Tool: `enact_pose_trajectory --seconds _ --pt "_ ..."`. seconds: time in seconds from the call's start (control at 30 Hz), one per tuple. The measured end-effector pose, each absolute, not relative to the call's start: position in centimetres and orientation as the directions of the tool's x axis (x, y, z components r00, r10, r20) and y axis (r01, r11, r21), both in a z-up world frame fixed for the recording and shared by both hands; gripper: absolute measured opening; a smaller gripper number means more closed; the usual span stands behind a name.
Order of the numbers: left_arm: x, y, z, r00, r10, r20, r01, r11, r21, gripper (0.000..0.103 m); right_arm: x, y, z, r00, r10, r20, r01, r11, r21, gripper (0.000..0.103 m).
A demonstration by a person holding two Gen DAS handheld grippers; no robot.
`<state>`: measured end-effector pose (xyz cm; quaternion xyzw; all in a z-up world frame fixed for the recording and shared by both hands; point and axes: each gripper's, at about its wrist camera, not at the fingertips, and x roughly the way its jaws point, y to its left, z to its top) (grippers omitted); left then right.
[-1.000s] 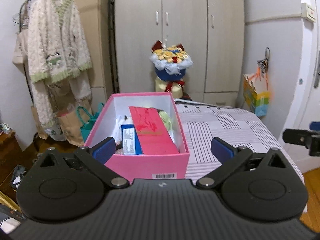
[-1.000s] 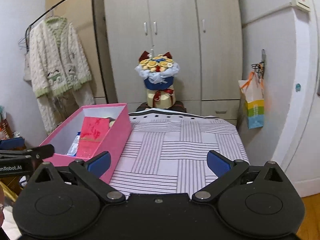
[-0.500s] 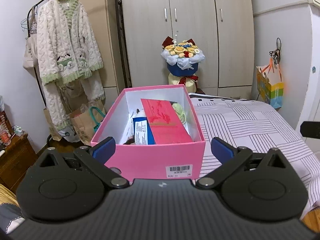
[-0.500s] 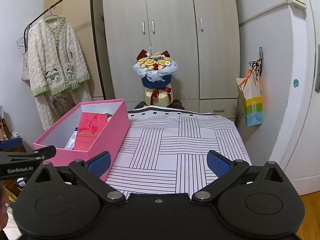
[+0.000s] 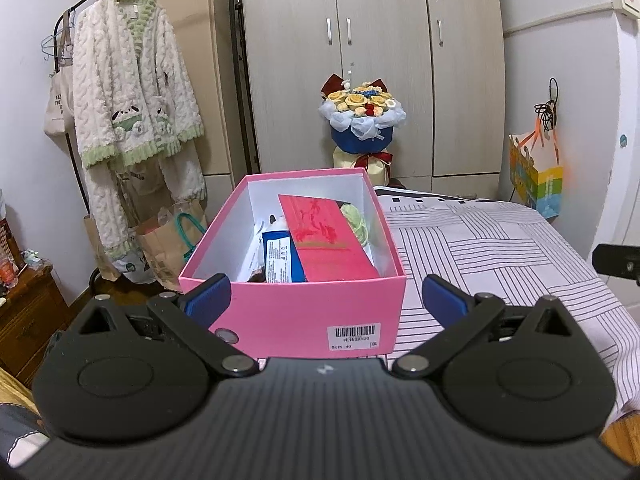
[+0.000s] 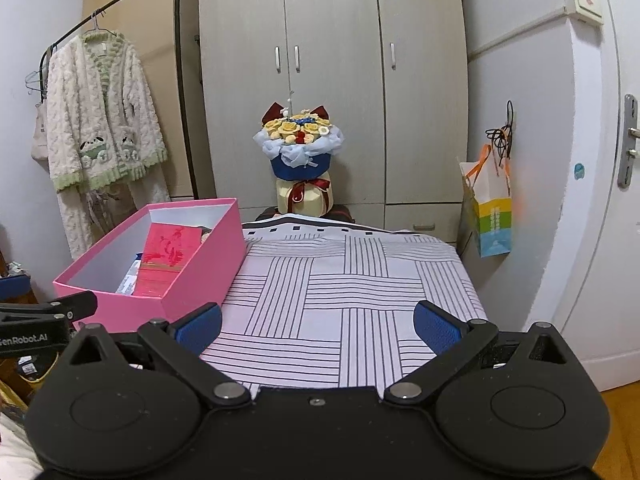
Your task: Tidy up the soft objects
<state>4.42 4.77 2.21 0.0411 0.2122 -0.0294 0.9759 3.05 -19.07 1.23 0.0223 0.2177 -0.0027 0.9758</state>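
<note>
A pink box (image 5: 292, 312) sits lidless at the left edge of a striped bedcover (image 6: 344, 292), holding a red packet (image 5: 324, 240), a blue carton (image 5: 280, 256) and a pale green soft thing (image 5: 354, 218) tucked at the back; the bedcover beside it lies bare. The left gripper (image 5: 326, 296) hovers just short of the box's near wall, fingers spread wide and empty; the right gripper (image 6: 316, 322) hangs over the bedcover, equally wide and holding nothing. This scene would suit either a box waiting for more soft things or one already packed, so any reach is best made from above, clear of the thin wall, pinching the soft item itself rather than the stiff packet leaning on it. Only the left view looks down onto the contents and the barcode label (image 5: 354, 334); only the right view shows the open cover, the door handle (image 6: 628, 140) and the left gripper's side.
</note>
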Motion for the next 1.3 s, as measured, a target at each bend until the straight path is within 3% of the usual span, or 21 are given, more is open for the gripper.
enact_pose_trajectory --seconds 0.4,0.8,1.3 --pt "5.7 4.9 2.0 0.898 -0.028 -0.439 0.022 1.000 -0.021 0.103 3.1 -19.1 0.6 0.919 -0.020 -0.394 0.047 0.997 0.058 0.103" --pt "5.3 4.3 1.3 0.912 -0.035 -0.409 0.057 0.998 0.041 0.103 2.9 -19.1 -0.1 0.922 -0.042 -0.386 0.063 0.997 0.041 0.103" --pt "5.0 4.8 1.2 0.904 -0.101 -0.415 0.098 0.995 -0.029 0.103 3.0 -18.9 -0.4 0.919 -0.047 -0.392 0.064 0.997 0.031 0.103"
